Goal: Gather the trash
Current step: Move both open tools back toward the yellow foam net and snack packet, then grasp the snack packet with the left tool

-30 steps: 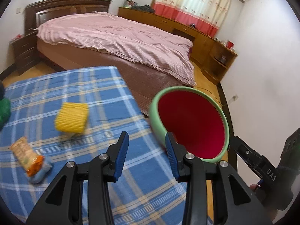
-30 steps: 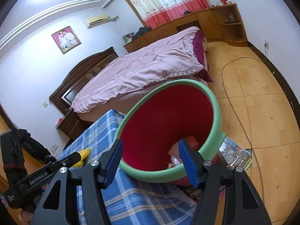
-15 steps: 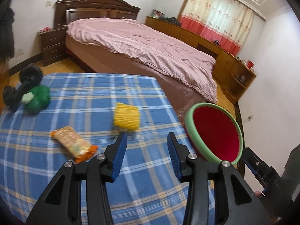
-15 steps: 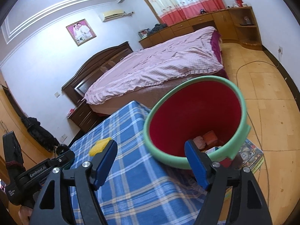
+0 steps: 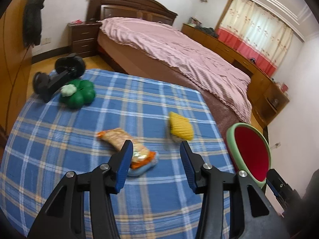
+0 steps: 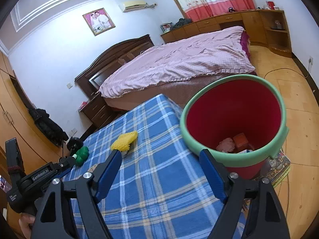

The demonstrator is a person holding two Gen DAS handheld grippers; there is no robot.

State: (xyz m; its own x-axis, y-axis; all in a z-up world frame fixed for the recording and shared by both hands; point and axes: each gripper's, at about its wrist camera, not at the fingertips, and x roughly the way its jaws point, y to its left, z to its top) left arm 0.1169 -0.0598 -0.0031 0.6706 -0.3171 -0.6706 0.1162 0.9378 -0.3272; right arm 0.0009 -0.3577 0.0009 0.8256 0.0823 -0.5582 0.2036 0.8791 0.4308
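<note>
A red bin with a green rim [image 6: 235, 117] stands off the right edge of the blue plaid table [image 5: 99, 123]; it also shows in the left wrist view [image 5: 251, 151]. Several scraps lie at its bottom. On the table lie an orange snack wrapper [image 5: 127, 145], a yellow mesh piece [image 5: 181, 127] and a green toy [image 5: 78, 94]. My left gripper [image 5: 155, 155] is open and empty, just above and right of the wrapper. My right gripper [image 6: 160, 163] is open and empty over the table, left of the bin. The yellow piece [image 6: 124, 140] shows past its left finger.
A black object [image 5: 57, 75] lies at the table's far left corner by the green toy. A bed with a pink cover [image 5: 169, 41] stands behind the table. Magazines [image 6: 279, 169] lie on the wooden floor beside the bin.
My left gripper has swung left from the bin over the table to the snack wrapper. My right gripper has pulled back from the bin's mouth and opened wider.
</note>
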